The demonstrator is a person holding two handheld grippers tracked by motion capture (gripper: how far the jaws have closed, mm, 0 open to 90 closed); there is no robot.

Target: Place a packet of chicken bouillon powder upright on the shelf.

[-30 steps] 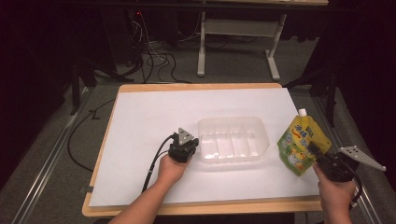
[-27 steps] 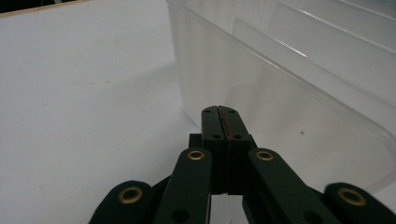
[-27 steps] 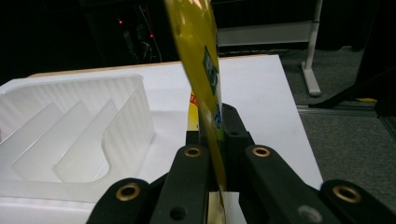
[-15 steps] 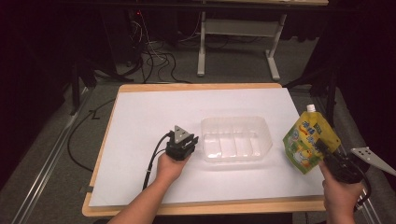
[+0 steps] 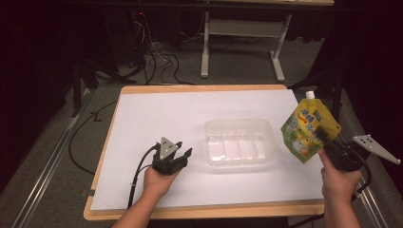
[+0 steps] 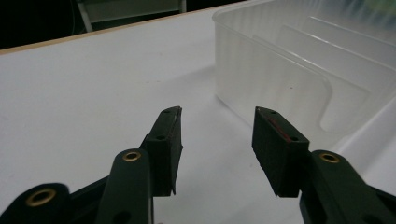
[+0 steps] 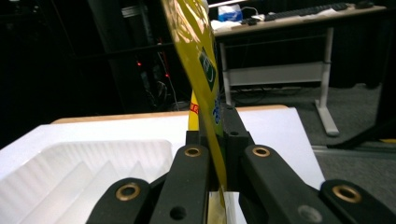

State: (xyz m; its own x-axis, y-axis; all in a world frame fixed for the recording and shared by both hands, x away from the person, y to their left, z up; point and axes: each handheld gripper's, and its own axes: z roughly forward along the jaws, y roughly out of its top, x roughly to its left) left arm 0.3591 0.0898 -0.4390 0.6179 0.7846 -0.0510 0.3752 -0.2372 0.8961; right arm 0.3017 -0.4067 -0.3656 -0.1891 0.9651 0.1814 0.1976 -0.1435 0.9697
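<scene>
Right gripper clamped flat on yellow spouted pouch, lifted off table's right edge, beside clear tray. Left gripper half open, jaws just opening, nothing between, near tray's left wall. Pickup done; placing in tray probably left. Pouch glossy, white cap up.

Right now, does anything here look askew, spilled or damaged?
Nothing stands out. The right gripper holds the yellow pouch tilted in the air, cap on, no spill. The clear tray sits flat on the white table, undamaged. The left gripper is open, empty.
</scene>
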